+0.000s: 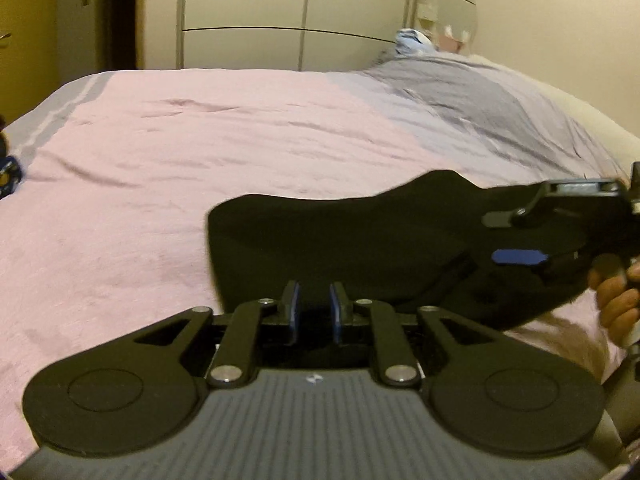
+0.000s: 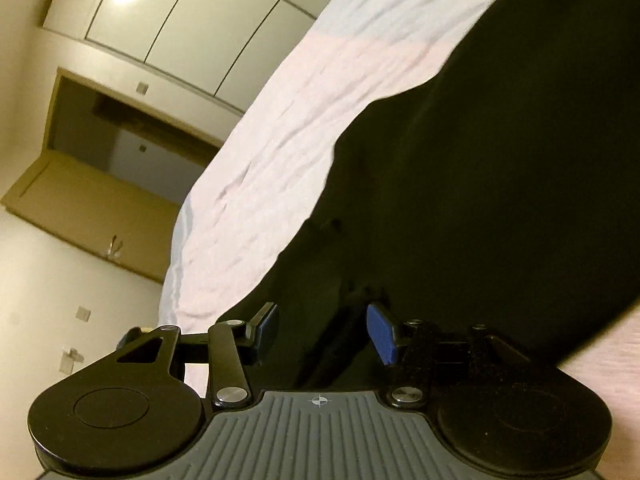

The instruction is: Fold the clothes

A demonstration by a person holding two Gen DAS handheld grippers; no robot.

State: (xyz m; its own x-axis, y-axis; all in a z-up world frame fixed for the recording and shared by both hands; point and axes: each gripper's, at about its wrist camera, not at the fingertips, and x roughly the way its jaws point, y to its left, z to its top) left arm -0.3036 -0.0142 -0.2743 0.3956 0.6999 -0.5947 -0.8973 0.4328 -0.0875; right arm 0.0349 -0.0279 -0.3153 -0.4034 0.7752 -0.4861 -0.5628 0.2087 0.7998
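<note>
Left wrist view is showing the left gripper [image 1: 314,306] hovering low over a pink bedspread [image 1: 168,168], its blue-padded fingers [image 1: 295,306] standing a narrow gap apart with nothing pinched between them — the near edge of a black garment [image 1: 360,248] is lying just beyond the tips. That garment is sitting in a rumpled heap on the right half of the bed. The right gripper [image 1: 508,236] is reaching in from the right edge over the dark cloth, with a hand [image 1: 618,300] gripping its handle. Right wrist view, tilted steeply, is showing the right gripper's jaws standing wide, black fabric lying between and beyond the pads — whether they are pressing on it, I cannot tell. White wardrobe doors [image 1: 280,12] are standing behind the bed.
</note>
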